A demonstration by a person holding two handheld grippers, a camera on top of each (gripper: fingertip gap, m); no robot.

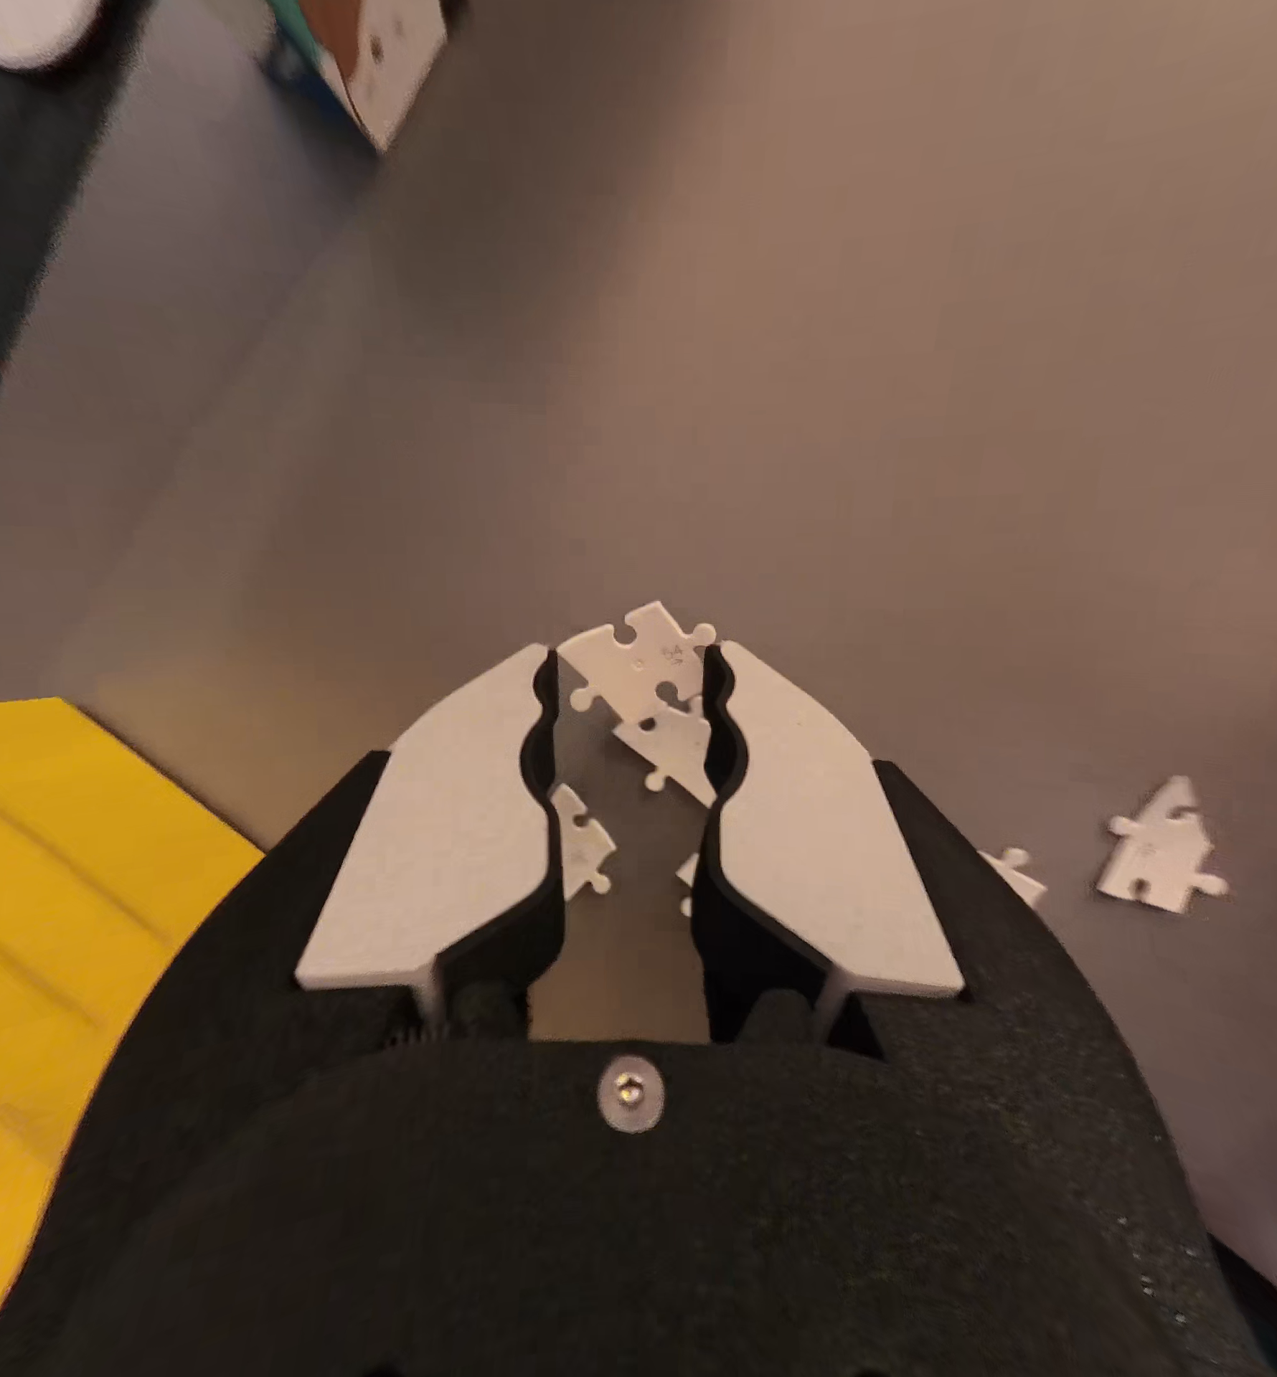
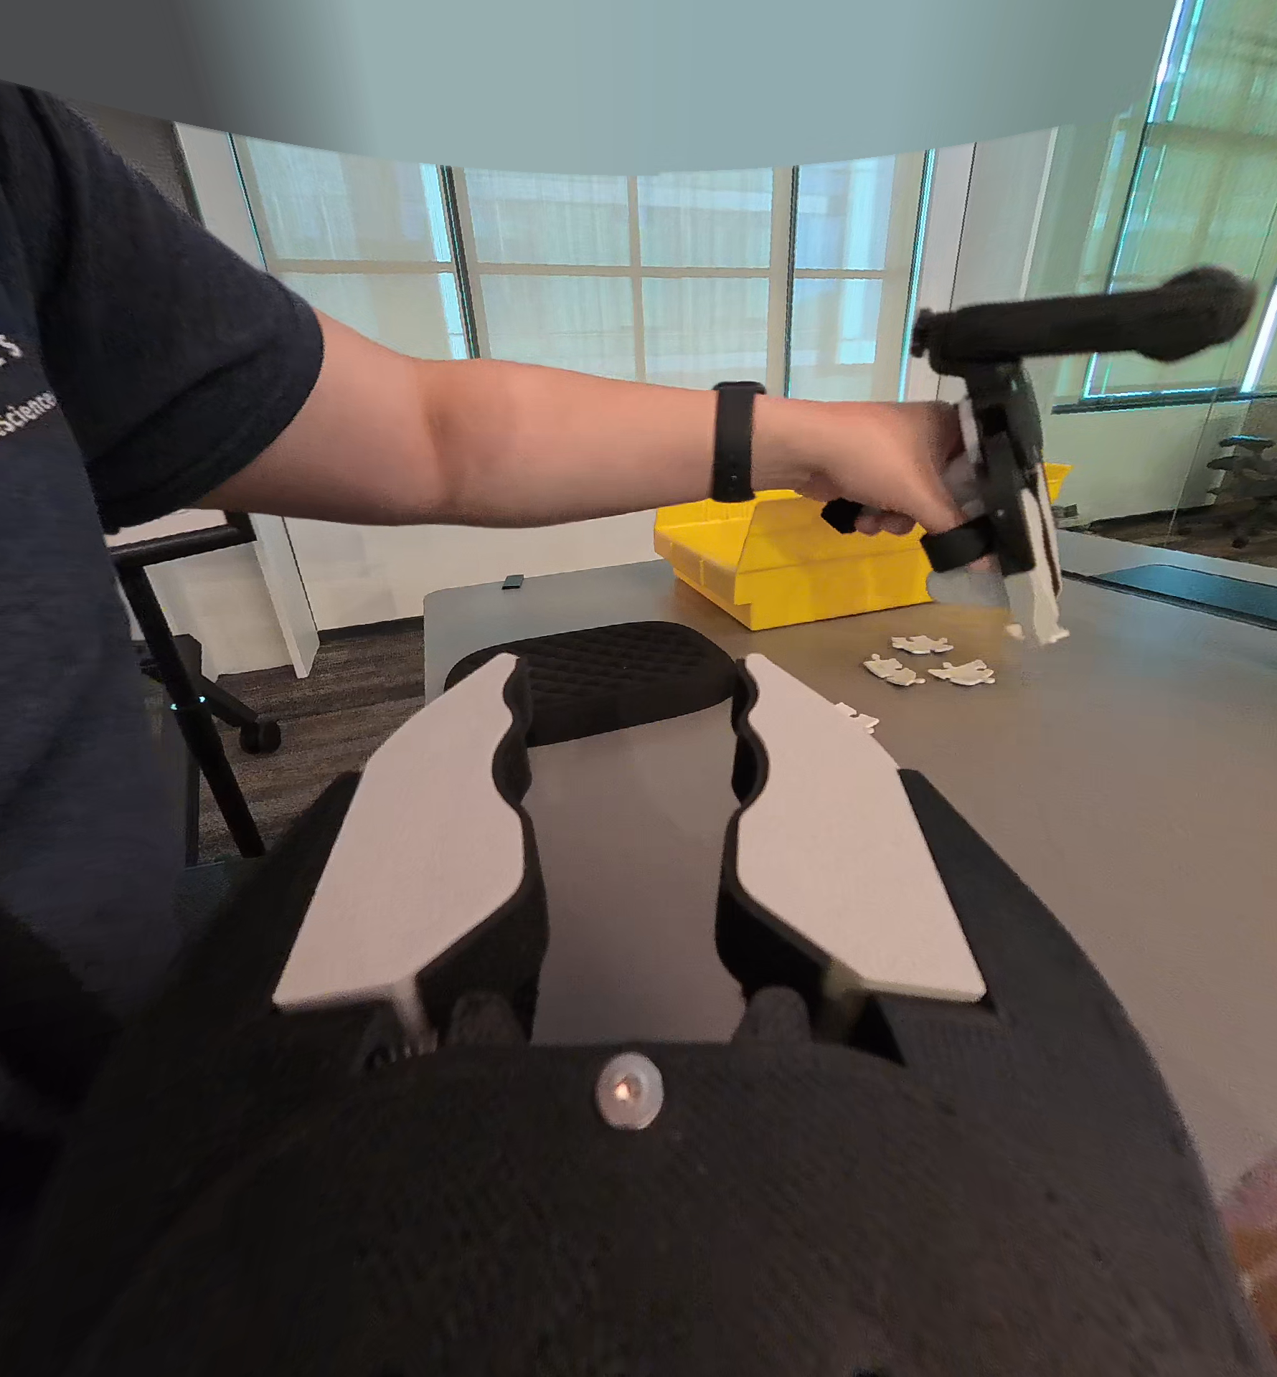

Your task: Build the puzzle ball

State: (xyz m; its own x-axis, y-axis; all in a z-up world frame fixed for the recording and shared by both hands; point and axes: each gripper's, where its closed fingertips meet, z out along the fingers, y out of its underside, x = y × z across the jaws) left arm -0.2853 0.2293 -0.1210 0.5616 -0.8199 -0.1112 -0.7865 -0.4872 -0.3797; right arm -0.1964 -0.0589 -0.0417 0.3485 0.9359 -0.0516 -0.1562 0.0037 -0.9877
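Left wrist view: yellow bin [image 1: 61, 857] sits at the left edge, and my left gripper [image 1: 632, 656] hangs over the grey counter [image 1: 770, 372] just right of it. Its jaws look closed onto a white puzzle piece [image 1: 639, 659] at the tips. I judge it pinched, but contact is not fully clear. A second piece [image 1: 669, 745] seems joined below it. More loose pieces lie on the counter right of the bin, one [image 1: 1157, 857] well off to the right.

Right wrist view: my right gripper [image 2: 628, 670] is near the counter edge, well short of the bin, jaws apart and empty. A black mesh pad [image 2: 591, 670] lies just past the tips. Three loose pieces [image 2: 926, 659] lie right of the bin. No ball is built yet; the task is at an early stage.

Risks: the pinch is only at the tips, so the piece may twist or slip. The hanging piece could unclip and drop. Motion blur suggests fast moves, which would shake it loose.
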